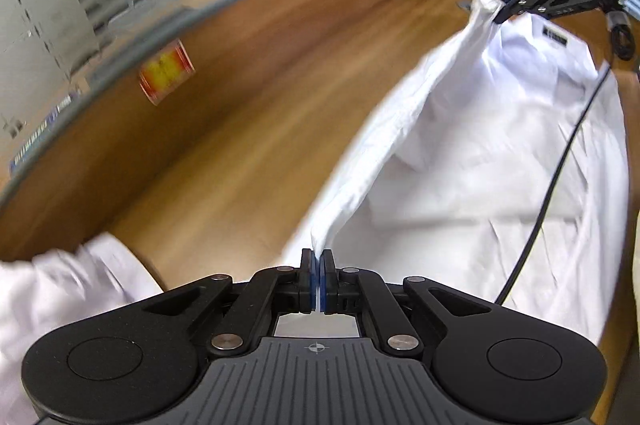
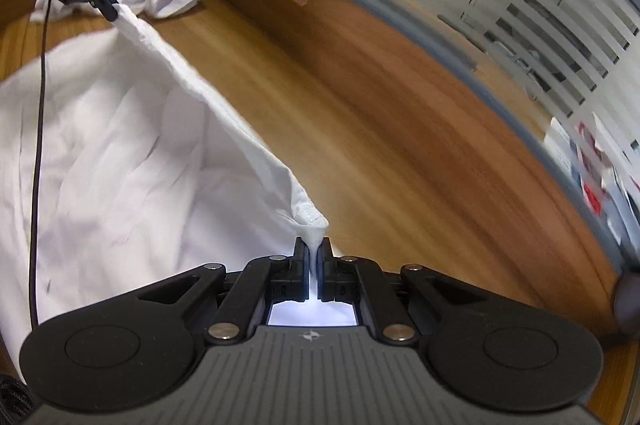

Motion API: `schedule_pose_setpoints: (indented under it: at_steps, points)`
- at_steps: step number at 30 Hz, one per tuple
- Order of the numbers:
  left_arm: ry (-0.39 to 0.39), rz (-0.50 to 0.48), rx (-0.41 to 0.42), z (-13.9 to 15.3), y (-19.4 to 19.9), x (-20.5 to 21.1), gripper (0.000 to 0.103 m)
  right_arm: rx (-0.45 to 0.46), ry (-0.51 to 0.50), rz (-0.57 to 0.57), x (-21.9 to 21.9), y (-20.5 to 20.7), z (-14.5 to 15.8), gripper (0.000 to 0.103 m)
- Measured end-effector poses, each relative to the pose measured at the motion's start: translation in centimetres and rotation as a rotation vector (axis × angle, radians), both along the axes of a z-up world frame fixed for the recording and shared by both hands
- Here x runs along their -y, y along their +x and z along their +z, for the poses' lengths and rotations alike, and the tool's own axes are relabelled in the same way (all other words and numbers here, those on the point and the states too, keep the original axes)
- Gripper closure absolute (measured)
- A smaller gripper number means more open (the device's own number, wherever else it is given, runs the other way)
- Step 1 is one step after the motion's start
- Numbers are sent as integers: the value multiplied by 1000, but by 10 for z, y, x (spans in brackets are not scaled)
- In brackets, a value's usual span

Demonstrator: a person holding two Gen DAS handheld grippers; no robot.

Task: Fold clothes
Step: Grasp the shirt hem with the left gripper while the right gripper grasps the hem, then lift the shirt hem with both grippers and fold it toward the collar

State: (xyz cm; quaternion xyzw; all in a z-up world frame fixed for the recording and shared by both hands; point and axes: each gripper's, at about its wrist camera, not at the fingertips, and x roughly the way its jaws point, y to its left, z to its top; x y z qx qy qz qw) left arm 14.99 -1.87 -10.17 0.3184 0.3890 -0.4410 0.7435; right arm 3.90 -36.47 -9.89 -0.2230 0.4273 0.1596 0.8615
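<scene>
Each wrist view looks low along its tongs toward the other, sharing the white shirt [image 1: 480,153] and wooden table [image 1: 240,129].

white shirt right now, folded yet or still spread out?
Mid-fold. The white shirt lies mostly spread on the wooden table; left gripper and right gripper each pinch one edge, lifted taut between them.

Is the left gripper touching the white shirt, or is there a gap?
Touching. In the left wrist view the left gripper is shut on an edge of the white shirt, with cloth pinched between its pads. The right wrist view confirms it.
</scene>
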Motion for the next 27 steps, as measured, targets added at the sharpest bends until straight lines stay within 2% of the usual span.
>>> schedule_pose_setpoints:
  at_steps: [3,8,13,15,20,21,27]
  points:
    - [37,23,-4,-23,-18,4,99,17,-50,-13,-19,-27,-23,99]
    - [83,88,-32,-55,-34,0,99,-22,-60,-51,-31,-44,-60,99]
    - [81,125,-39,-63,-35,0,98,-26,-60,-78,-32,-45,-79,98]
    - [78,146,-53,-61,-35,-3,96,-30,-31,-93,-28,-45,-76,93]
    - [67,180,-67,-41,-42,-16,95,-33,84,-192,-9,-52,-51,69]
    - [52,193,-70,-35,-44,-19,95,-31,109,-223,-4,-56,-43,68]
    - [-122,348,-108,4,-46,-14,94,16,268,-517,41,-73,2,61]
